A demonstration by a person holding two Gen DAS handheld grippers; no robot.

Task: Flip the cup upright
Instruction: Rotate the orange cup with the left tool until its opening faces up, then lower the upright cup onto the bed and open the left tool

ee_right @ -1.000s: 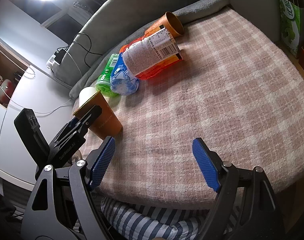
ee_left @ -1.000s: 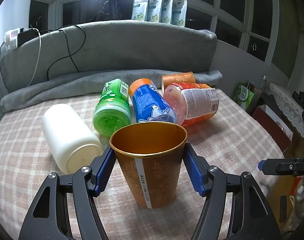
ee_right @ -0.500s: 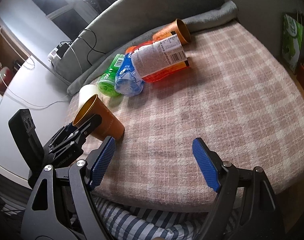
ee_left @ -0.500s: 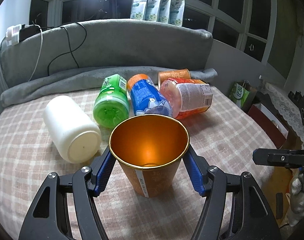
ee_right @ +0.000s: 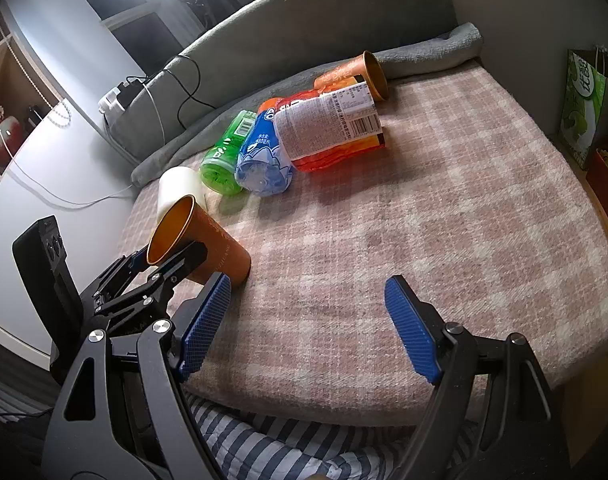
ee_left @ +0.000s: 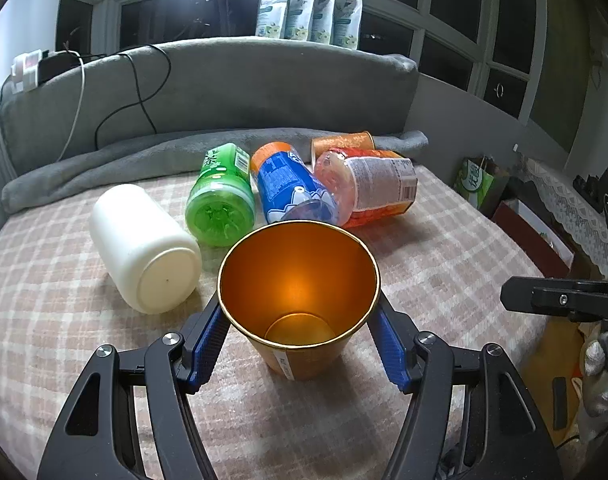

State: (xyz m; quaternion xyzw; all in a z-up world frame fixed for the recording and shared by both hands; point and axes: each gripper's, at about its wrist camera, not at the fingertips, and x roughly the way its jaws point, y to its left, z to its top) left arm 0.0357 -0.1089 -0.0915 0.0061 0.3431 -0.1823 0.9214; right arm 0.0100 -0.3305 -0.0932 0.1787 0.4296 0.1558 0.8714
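Observation:
An orange paper cup (ee_left: 300,304) stands mouth up on the plaid blanket, between my left gripper's blue pads (ee_left: 206,350). My left gripper (ee_left: 300,348) is shut on the cup near its rim. In the right wrist view the same cup (ee_right: 202,242) leans toward the left gripper, its base on the blanket. My right gripper (ee_right: 308,330) is open and empty above the blanket's front edge. A second orange cup (ee_right: 354,74) lies on its side at the back.
A white jar (ee_left: 144,246), a green bottle (ee_left: 222,200), a blue bottle (ee_left: 292,190) and an orange-labelled bottle (ee_left: 374,186) lie behind the cup. A grey cushion (ee_left: 224,88) backs the bed. A green bag (ee_right: 584,108) stands to the right.
The left wrist view has tipped downward, so I now look into the cup and see its bottom. The left gripper stays shut on it. The right gripper has risen slightly, still open.

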